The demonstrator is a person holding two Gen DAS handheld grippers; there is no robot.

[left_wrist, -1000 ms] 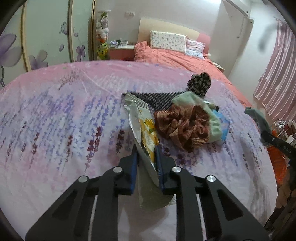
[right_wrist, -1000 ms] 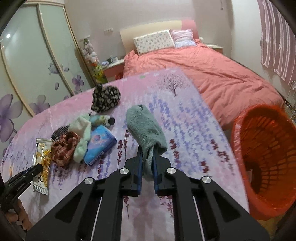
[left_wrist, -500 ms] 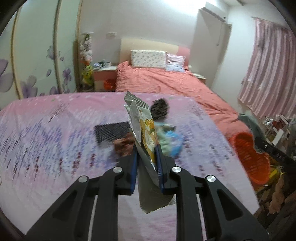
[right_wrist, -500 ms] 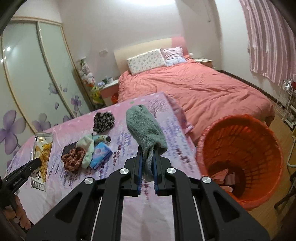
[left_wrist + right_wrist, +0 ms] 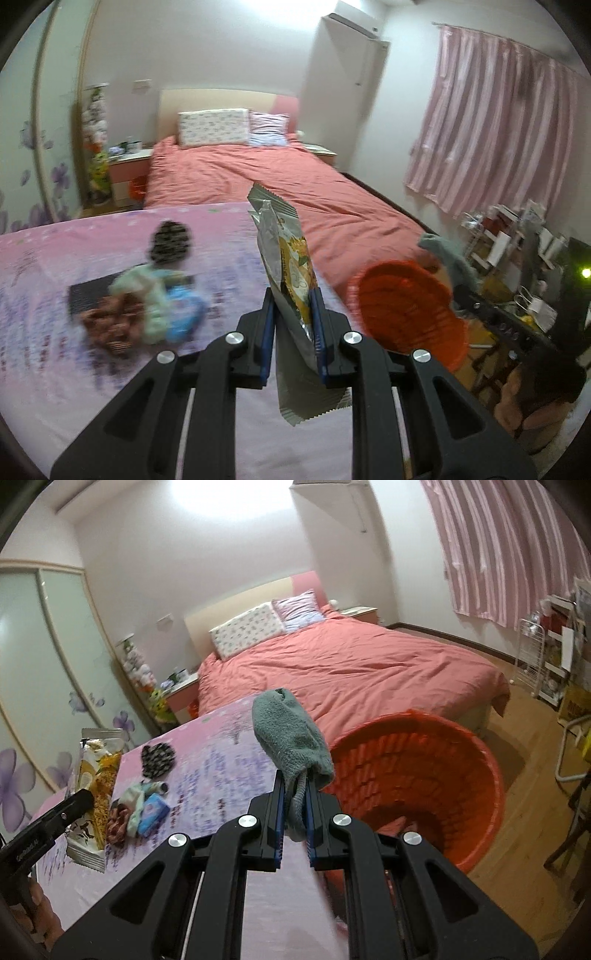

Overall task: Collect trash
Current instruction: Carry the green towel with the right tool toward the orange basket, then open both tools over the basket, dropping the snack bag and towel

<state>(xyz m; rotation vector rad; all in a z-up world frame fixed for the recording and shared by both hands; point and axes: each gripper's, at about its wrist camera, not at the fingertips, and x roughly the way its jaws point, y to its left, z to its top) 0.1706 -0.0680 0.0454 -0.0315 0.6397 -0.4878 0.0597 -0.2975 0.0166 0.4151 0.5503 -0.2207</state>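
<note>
Blurred pile (image 5: pixel 140 310) at 9 o'clock | left gripper (image 5: pixel 292 321) pinches wrapper (image 5: pixel 291 273) | right gripper (image 5: pixel 295 808) pinches sock (image 5: pixel 291 738) | lilac sheet (image 5: pixel 55 369) | basket (image 5: pixel 476 760) at 3.

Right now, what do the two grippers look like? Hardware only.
Both match: left gripper and right gripper have matte black angular arms with triangular cutouts, silver round screw heads at the joints, and blue pads on the inner finger faces. In the right wrist view the left one's side bears small pale lettering, unreadable. No cables or sleeves visible.

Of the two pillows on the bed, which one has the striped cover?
The smaller striped pillow, nearer the curtain side; the larger floral pillow beside it has a small flower print.
</note>
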